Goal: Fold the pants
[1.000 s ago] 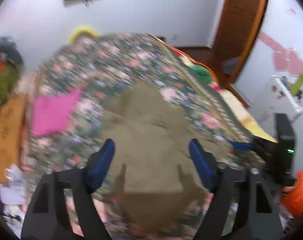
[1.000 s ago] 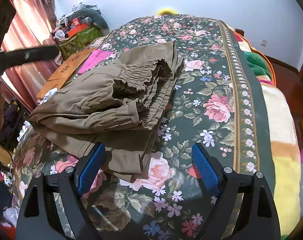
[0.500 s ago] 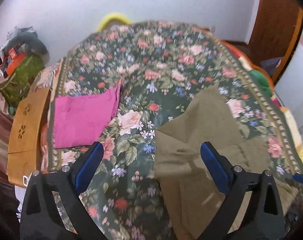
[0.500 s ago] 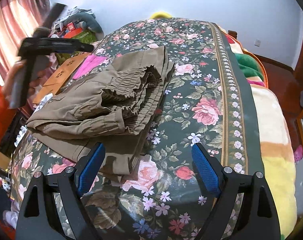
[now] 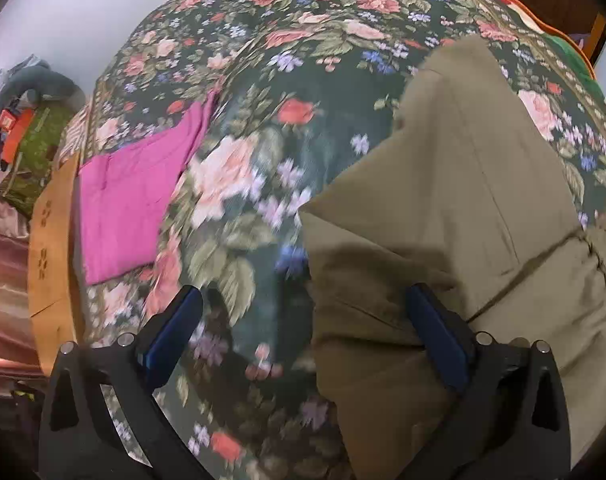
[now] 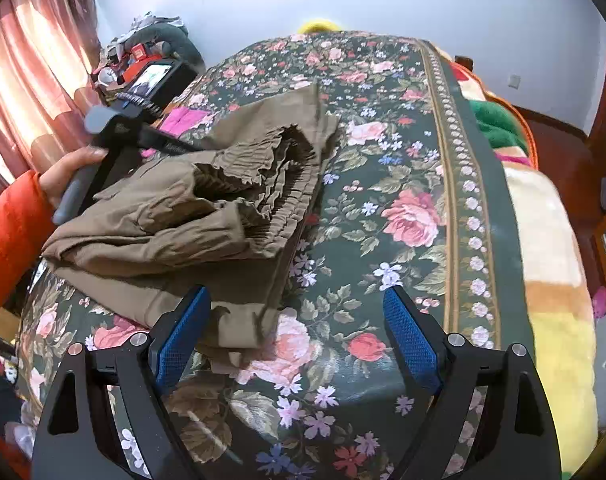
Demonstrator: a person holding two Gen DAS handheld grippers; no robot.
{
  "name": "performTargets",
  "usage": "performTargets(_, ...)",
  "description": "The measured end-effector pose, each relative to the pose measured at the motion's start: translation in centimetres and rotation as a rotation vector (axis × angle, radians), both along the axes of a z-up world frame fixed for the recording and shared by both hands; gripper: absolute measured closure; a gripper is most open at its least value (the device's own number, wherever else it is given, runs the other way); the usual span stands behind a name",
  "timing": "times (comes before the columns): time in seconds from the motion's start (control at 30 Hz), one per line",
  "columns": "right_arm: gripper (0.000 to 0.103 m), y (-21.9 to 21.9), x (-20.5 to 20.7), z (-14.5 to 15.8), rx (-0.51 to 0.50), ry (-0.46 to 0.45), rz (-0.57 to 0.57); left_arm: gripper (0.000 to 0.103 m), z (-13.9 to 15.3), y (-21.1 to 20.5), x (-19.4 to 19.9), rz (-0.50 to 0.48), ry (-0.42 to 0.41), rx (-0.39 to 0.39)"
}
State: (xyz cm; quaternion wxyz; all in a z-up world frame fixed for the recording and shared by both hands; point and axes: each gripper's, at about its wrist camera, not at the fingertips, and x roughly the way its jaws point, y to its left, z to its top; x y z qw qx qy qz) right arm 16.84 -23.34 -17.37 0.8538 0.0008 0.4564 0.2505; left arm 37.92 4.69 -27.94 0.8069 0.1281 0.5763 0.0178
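- left wrist view: our left tool has just been opening and stands wide apart, straddling the left edge of the pants without pressing them. the pants lie on the floral bedspread, right of a pink cloth.
- right wrist view: our right tool stands apart, empty, over the near hem. the pants are stacked in several layers, waistband on top; we judge folding nearly done, with tidying left.
- room: a bed, white wall, pink curtain.
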Motion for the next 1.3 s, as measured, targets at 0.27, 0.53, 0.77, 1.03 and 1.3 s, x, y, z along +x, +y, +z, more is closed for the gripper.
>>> performTargets(0.27,0.017,-1.2,-0.7,1.2,0.021,-0.029,-0.029,0.000,1.3,2.2,-5.8,0.062,-0.010,-0.011)
performTargets(0.53,0.017,-2.4,-1.9,2.7,0.022,-0.057,-0.056,0.000,3.5,3.5,-13.1,0.108,-0.016,-0.130)
performTargets(0.77,0.017,-2.5,-2.2,2.8,0.069,-0.062,-0.058,0.000,4.9,1.6,-17.6,0.099,-0.078,-0.153)
performTargets(1.03,0.031,-0.9,-1.1,-0.5,0.036,0.020,-0.028,0.000,5.3,3.1,-19.3,0.143,-0.130,-0.172)
performTargets(1.3,0.049,-0.4,-2.2,-0.6,0.018,0.013,0.025,0.000,4.8,6.6,-21.1,0.222,-0.136,-0.185)
